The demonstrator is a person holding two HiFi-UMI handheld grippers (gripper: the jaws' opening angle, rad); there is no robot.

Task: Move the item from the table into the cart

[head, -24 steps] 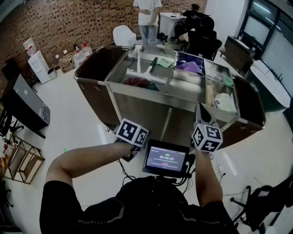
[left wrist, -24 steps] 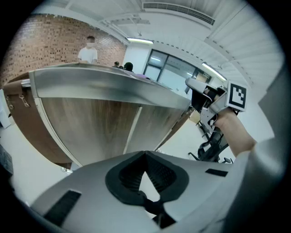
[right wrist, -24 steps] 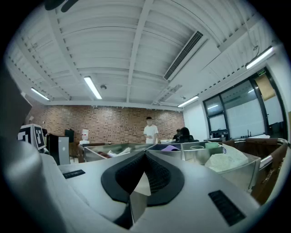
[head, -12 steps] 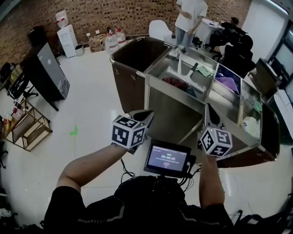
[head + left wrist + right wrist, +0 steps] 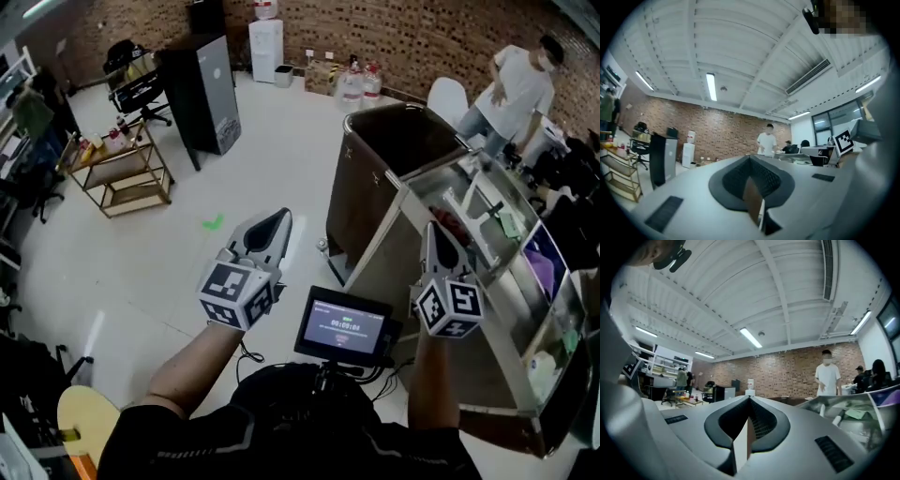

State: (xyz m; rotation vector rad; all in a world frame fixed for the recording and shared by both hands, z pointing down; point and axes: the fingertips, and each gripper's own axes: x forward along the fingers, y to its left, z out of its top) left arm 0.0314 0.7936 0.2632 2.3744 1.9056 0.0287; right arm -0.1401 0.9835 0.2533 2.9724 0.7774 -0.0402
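Note:
The steel cart (image 5: 487, 314) stands at the right of the head view, with a brown bag bin (image 5: 394, 141) on its near end. In its trays lie a white long-handled tool (image 5: 466, 202), a purple cloth (image 5: 544, 267) and a white bottle (image 5: 542, 370). My left gripper (image 5: 278, 217) is held over the open floor, left of the cart, shut and empty. My right gripper (image 5: 431, 228) is beside the cart's edge, shut and empty too. Both gripper views look over the shut jaws (image 5: 750, 157) (image 5: 749, 398) at the room. No table is in view.
A person in a white shirt (image 5: 520, 84) stands behind the cart. A black cabinet (image 5: 202, 89), a wooden shelf (image 5: 117, 173), a water dispenser (image 5: 265, 37) and water bottles (image 5: 361, 84) stand along the far left and back. A green mark (image 5: 213, 222) is on the floor.
The view has swung to the left, so the cart slid from the middle to the right edge. Both grippers stayed shut and empty in front of me.

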